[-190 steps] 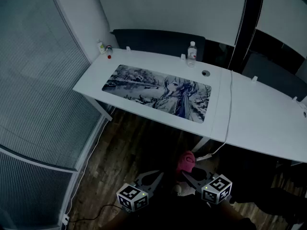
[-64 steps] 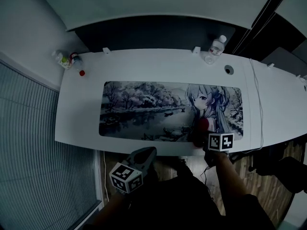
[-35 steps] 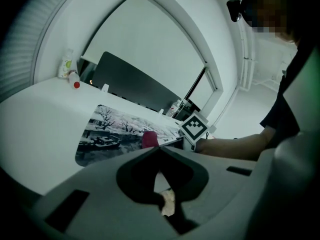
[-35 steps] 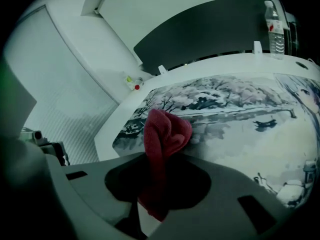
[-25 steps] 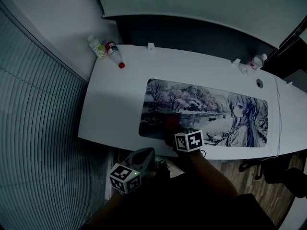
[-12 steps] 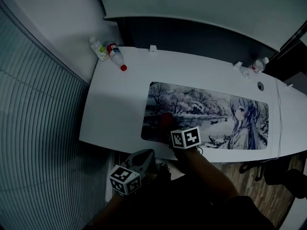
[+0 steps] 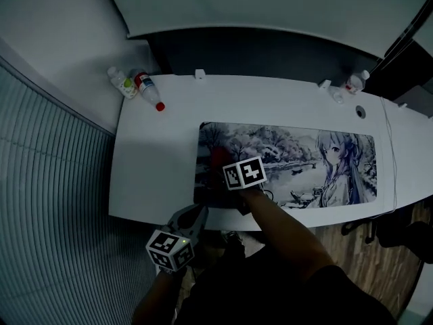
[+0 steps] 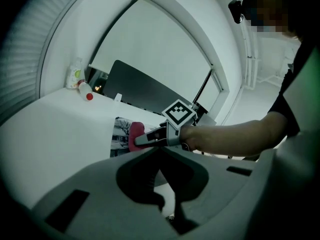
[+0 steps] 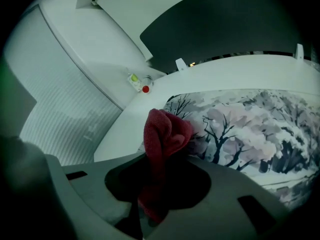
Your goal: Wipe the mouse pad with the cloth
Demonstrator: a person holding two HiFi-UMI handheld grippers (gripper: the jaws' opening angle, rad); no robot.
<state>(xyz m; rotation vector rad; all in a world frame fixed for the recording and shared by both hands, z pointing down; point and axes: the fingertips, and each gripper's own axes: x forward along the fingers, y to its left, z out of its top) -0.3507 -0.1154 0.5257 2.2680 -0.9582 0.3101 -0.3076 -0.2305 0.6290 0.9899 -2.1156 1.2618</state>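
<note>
right gripper (image 7: 224, 170) pinches red cloth (image 7: 217, 159) on mouse pad (image 7: 304, 160) atop white desk (image 7: 152, 161); left gripper (image 7: 189, 217) closed, empty, near blinds (image 7: 47, 215).

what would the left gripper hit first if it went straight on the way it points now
Most likely the right gripper, which holds the cloth on the mouse pad dead ahead; depth is unclear, so the near edge of the desk could come first.
</note>
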